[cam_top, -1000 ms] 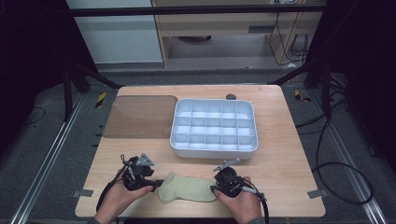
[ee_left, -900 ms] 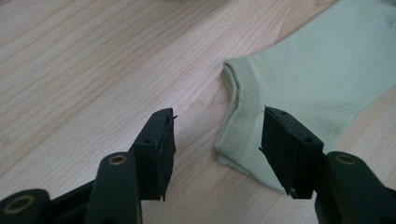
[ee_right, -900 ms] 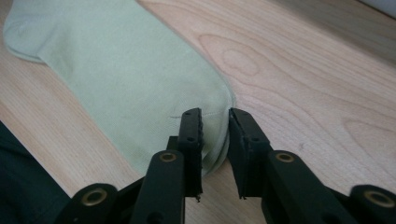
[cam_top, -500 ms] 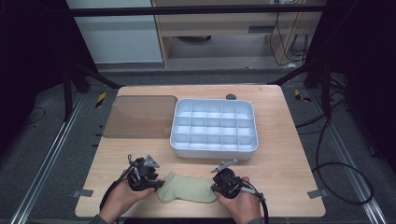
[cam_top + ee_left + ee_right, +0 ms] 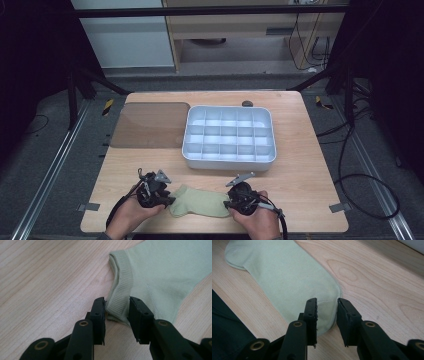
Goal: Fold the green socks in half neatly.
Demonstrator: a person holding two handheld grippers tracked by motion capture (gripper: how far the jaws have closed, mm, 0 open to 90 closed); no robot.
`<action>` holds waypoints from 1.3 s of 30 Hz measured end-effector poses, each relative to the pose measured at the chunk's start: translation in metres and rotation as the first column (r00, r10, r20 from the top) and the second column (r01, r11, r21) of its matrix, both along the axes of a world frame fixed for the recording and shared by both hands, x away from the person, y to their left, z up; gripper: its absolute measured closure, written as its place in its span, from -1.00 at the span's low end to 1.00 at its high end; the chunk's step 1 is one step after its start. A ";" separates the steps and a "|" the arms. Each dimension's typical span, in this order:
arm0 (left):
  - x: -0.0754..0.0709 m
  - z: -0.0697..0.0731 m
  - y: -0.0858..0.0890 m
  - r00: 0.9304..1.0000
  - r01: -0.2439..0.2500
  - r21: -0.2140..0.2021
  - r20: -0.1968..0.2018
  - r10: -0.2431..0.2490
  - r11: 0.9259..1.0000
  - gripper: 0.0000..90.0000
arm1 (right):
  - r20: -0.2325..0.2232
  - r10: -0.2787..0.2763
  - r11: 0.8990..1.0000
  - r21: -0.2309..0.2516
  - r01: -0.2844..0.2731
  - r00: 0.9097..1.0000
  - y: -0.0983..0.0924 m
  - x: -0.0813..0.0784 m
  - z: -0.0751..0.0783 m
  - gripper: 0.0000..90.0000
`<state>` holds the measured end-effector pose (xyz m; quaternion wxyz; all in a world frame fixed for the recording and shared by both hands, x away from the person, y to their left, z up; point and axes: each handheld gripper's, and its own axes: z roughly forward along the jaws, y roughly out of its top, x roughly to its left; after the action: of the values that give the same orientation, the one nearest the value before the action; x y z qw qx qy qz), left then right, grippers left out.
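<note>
Step in hand, as judged from the scene: take hold of both ends of the sock (image 5: pixel 199 202) so it can be lifted or folded.

Position of the workpiece: the pale green sock lies flat on the desk (image 5: pixel 310 175) near its 6 o'clock edge, between the two hands. The compartment tray (image 5: pixel 229 160) sits toward 12 o'clock of the sock, well apart from it, with the brown mat (image 5: pixel 147 125) at the tray's 9 o'clock.

Left gripper (image 5: pixel 117 308): its fingers (image 5: pixel 98 312) have just been closing and now straddle the ribbed cuff (image 5: pixel 121 290), one on each side of the fold. The cloth bulges between them, yet firm pressure cannot be confirmed; treat it as a partial bite.

Right gripper (image 5: pixel 327 306): its fingers (image 5: pixel 345 315) have just been opening and stand spread over the rounded toe end (image 5: pixel 324 297), with cloth between them but not pinched.

Procedure:
1. Close the left fingers fully on the cuff, catching both layers.
2. Push the right fingers a little deeper toward 12 o'clock in the right gripper view, then close; a bite at the very edge is likely to slip.
3. Lift both ends together, keeping the sock level
</note>
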<state>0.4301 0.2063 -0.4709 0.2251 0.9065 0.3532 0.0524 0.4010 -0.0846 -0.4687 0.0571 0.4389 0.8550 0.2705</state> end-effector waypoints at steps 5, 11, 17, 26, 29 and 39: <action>0.000 -0.001 0.000 1.000 0.000 0.004 -0.008 0.000 1.000 0.52 | -0.006 -0.009 1.000 0.003 0.009 1.000 0.000 -0.001 0.000 0.47; -0.001 -0.001 -0.003 1.000 0.008 0.005 -0.012 -0.007 1.000 0.66 | 0.000 -0.009 1.000 0.005 0.009 1.000 0.000 -0.002 -0.001 0.41; -0.002 -0.002 -0.003 1.000 0.012 0.003 -0.011 -0.012 1.000 0.75 | -0.012 -0.030 1.000 -0.004 0.030 0.999 0.001 -0.001 -0.006 0.33; -0.002 -0.002 -0.003 1.000 0.013 -0.011 -0.011 -0.014 1.000 0.78 | -0.028 -0.020 1.000 -0.001 0.020 0.999 0.003 0.002 -0.009 0.47; -0.002 -0.002 -0.002 1.000 0.016 -0.013 -0.011 -0.016 1.000 0.79 | -0.029 -0.016 1.000 -0.004 0.016 0.999 0.003 0.002 -0.009 0.51; -0.002 -0.003 -0.002 1.000 0.030 -0.015 -0.004 -0.030 0.999 0.79 | -0.016 0.014 1.000 -0.003 -0.014 1.000 0.002 0.004 -0.009 0.95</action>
<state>0.4283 0.2046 -0.4735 0.2321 0.9101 0.3405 0.0444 0.4051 -0.0831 -0.4774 0.0490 0.4349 0.8589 0.2661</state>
